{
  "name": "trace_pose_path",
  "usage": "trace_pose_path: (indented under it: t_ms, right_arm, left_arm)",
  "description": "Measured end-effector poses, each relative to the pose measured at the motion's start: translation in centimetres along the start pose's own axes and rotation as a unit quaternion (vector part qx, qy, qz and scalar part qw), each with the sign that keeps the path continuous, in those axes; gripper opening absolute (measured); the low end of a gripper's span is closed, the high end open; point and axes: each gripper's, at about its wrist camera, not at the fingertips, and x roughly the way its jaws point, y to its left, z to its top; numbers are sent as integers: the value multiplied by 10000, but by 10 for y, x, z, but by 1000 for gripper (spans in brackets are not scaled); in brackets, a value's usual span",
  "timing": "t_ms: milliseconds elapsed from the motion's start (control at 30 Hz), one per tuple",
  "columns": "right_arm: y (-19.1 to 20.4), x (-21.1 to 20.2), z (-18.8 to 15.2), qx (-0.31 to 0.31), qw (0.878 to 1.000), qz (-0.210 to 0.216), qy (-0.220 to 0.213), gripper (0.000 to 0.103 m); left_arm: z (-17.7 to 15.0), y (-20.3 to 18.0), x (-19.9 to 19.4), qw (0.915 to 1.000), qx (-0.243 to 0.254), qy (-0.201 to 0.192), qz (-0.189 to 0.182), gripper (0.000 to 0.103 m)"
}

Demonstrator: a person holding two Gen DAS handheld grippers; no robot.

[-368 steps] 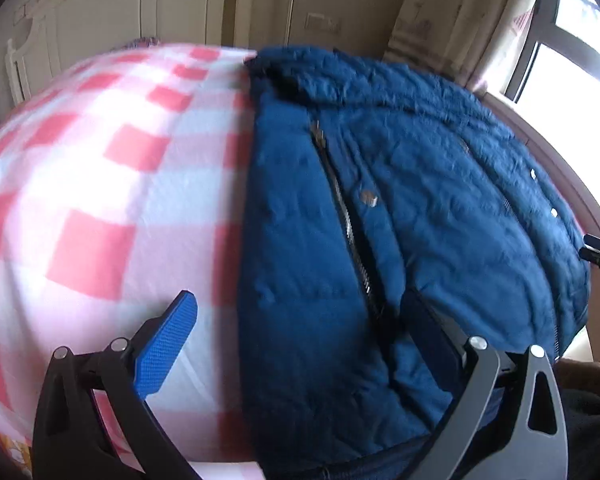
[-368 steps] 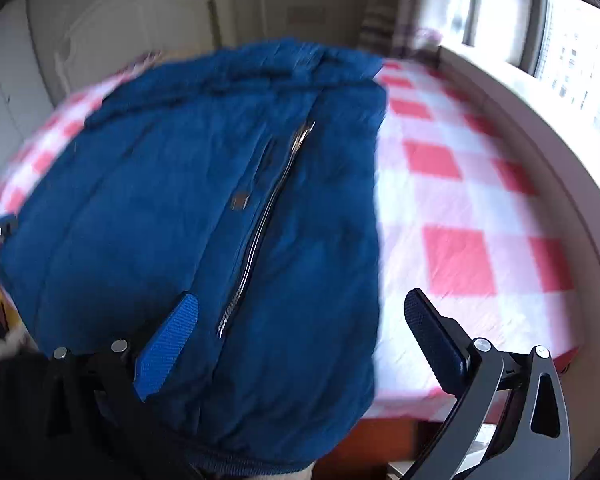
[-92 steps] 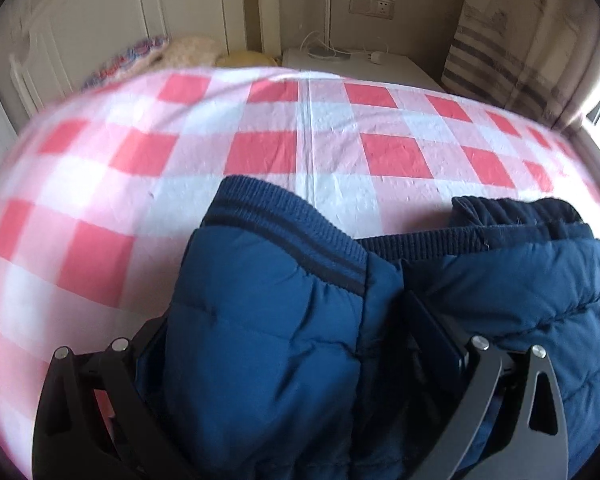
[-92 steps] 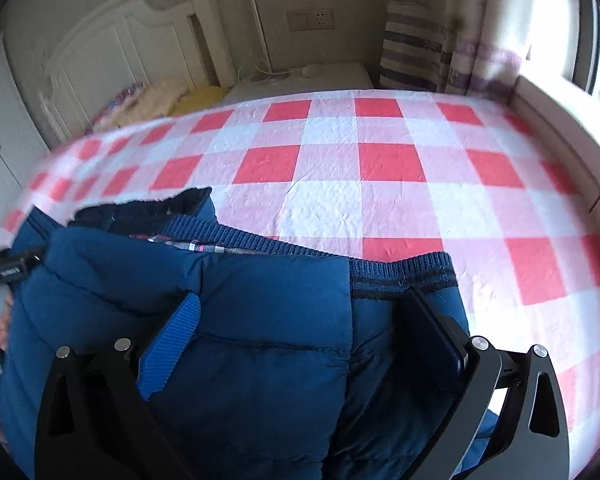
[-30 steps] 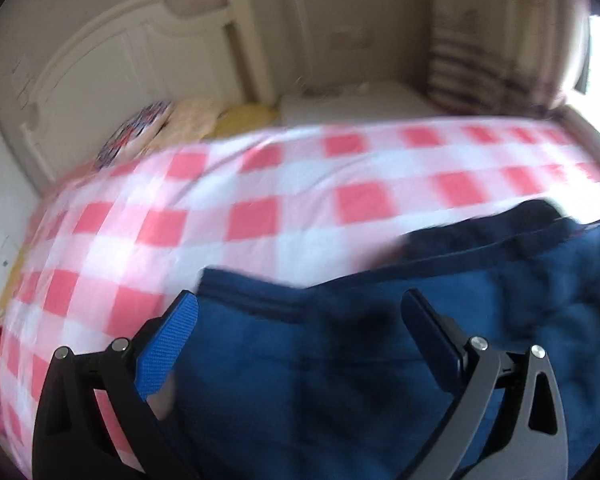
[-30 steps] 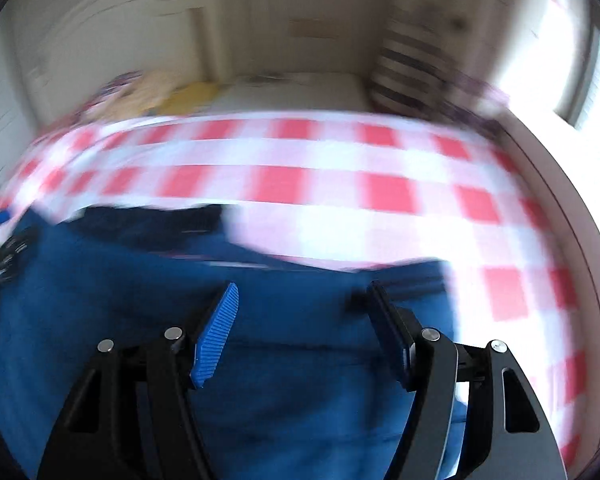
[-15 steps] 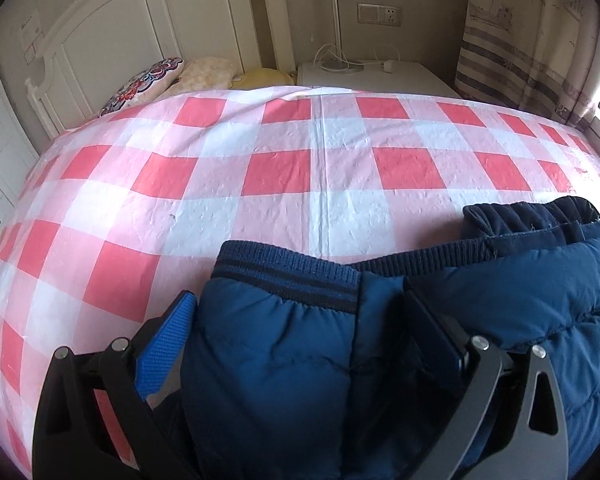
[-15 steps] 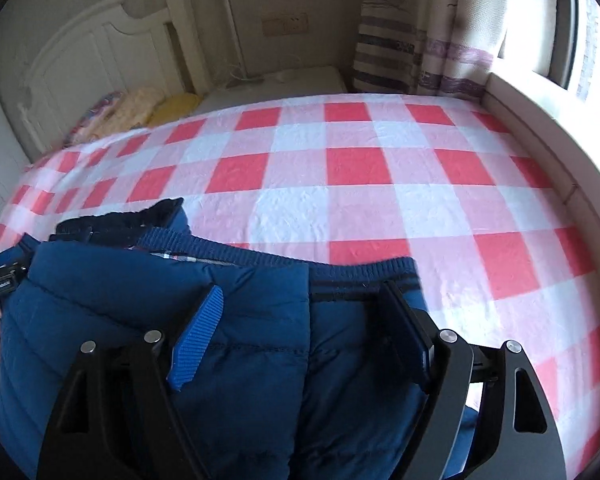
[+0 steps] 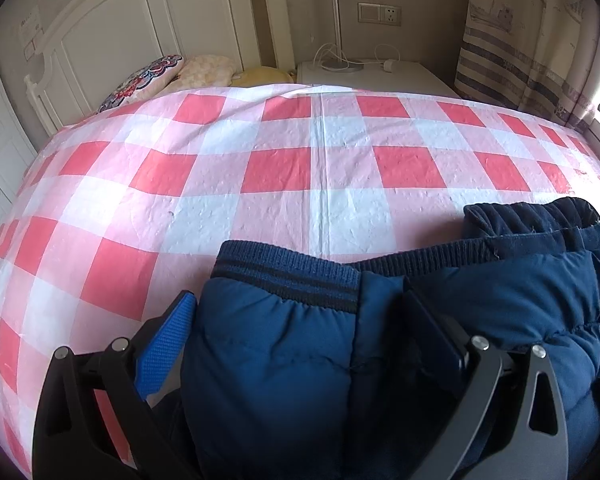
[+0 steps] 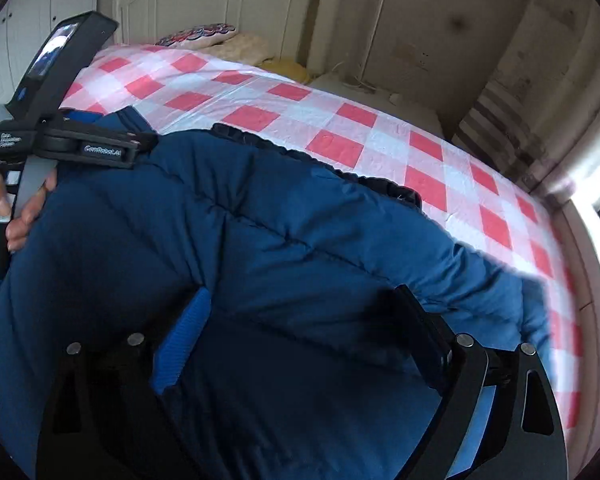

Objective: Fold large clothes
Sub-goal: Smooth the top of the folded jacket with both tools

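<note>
Jacket: we see the blue padded jacket (image 9: 292, 368) lying folded on the near part of the bed, ribbed hem toward the headboard.
Left gripper: our left gripper (image 9: 300, 320) sits at the jacket's hem corner, padding bulging between its spread fingers; we cannot tell whether the pads pinch it.
Right gripper: our right gripper (image 10: 304, 312) hangs over the jacket's middle; its jaws have just been opening, released, the fabric below them.
Bed: the red-and-white checked sheet (image 9: 276, 168) stretches beyond the jacket.
Headboard: the white headboard (image 9: 140, 40) stands past the jacket, pillows (image 9: 172, 72) at its foot.
</note>
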Motion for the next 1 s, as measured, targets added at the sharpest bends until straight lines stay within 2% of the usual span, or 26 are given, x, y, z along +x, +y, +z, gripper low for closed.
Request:
trace_pose_path:
  t_ms: [200,300,333,400,500,567,633,700,733,767,800,933,1000]
  right_arm:
    - [-11,2,1,231,9994,266,67,89]
    - [-14,-19,-2,338,9987,359,-85,89]
    - [-15,-31,-3,365,9982,432,-210,89]
    - [-16,-55,-10,333,9975,479,-403,89]
    - [-19,-85,-24,305,9970,438,-556,89]
    - [-20,-102,-40,281,9965,415,-667,89]
    - [-21,-102,-53,284,9970,381,-616,92]
    - [-22,-81,-71,339,9983,367,-301,96]
    - [-24,-70,-79,429,9977,462,-242,98]
    - [-26,-67,-87,500,9962,535,-477,98]
    - [-25,-67,-88,477,9963,521,-491,98]
    - [-20,-68,-79,369,9985,295,-280,98]
    - [-19,-79,-79,413,9982,240,-351,97]
  left_arm:
    - [1,-1,0,10000,19,33,21,101]
    - [0,0,-20,9994,-27,-79,330,100]
    - [-4,0,-37,9994,-83,-257,220,100]
    - [-15,-6,-75,9983,-56,-515,-270,100]
    - [-44,-26,-128,9916,323,-979,-776,101]
    - [-67,-44,-146,9874,606,-1143,-914,101]
    - [-88,-62,-140,9876,865,-961,-890,101]
    - [-109,-81,-119,9891,1078,-687,-725,101]
    - [-116,-85,-114,9890,1058,-763,-695,101]
    - [-118,-84,-114,9888,1008,-852,-691,101]
    - [-118,-84,-114,9890,999,-858,-669,101]
    - [-114,-80,-109,9907,954,-626,-744,101]
    - [-116,-77,-121,9908,948,-738,-622,101]
